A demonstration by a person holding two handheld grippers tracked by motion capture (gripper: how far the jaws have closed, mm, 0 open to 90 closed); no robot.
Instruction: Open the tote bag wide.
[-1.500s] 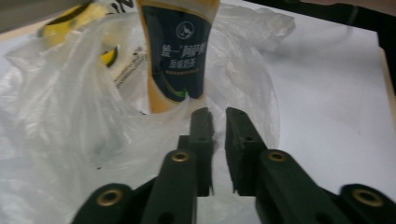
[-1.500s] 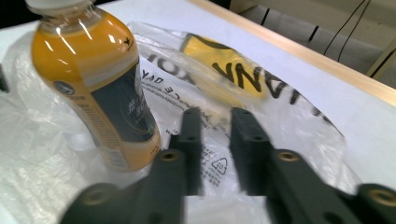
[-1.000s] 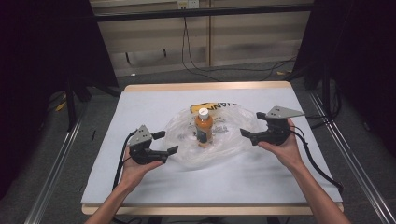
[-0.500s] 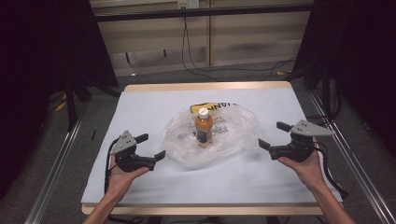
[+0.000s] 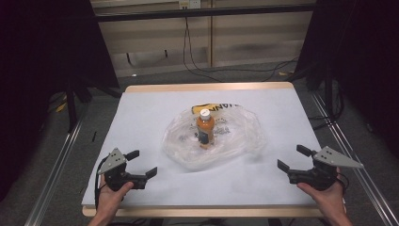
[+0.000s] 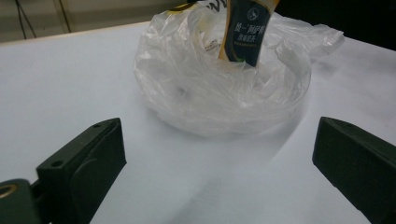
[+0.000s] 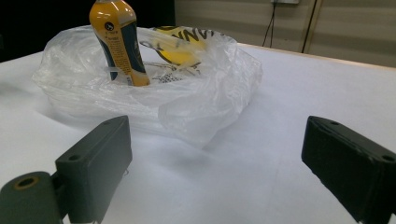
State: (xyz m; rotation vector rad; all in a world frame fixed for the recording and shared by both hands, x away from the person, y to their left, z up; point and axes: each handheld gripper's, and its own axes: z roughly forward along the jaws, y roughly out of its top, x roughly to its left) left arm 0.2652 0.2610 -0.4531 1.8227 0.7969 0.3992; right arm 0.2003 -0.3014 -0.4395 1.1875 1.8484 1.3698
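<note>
High view: white-topped bench (image 5: pixel 155 117) with pale wooden edge; crumpled clear plastic bag (image 5: pixel 235 141) lies near its middle, an orange drink bottle with white cap and dark label (image 5: pixel 205 128) standing upright inside it, a yellow packet with black lettering (image 5: pixel 221 108) at the bag's far side. Left gripper (image 5: pixel 142 163) sits at the near left of the bench, well apart from the bag, jaws spread with nothing between them; they have just been opening. Right gripper (image 5: pixel 293 158) at the near right, also well apart from the bag, jaws spread and empty. Each gripper held by a hand at the bench's near edge. Left gripper view: two black jaws wide apart over bare white bench, bag ahead between them but clear of both, bottle's dark label (image 6: pixel 245 30) at top. Right gripper view: jaws wide apart, nothing pinched, bag (image 7: pixel 187 107) ahead and to the left, bottle (image 7: pixel 119 39) upright in it, yellow packet (image 7: pixel 180 49) behind.
</note>
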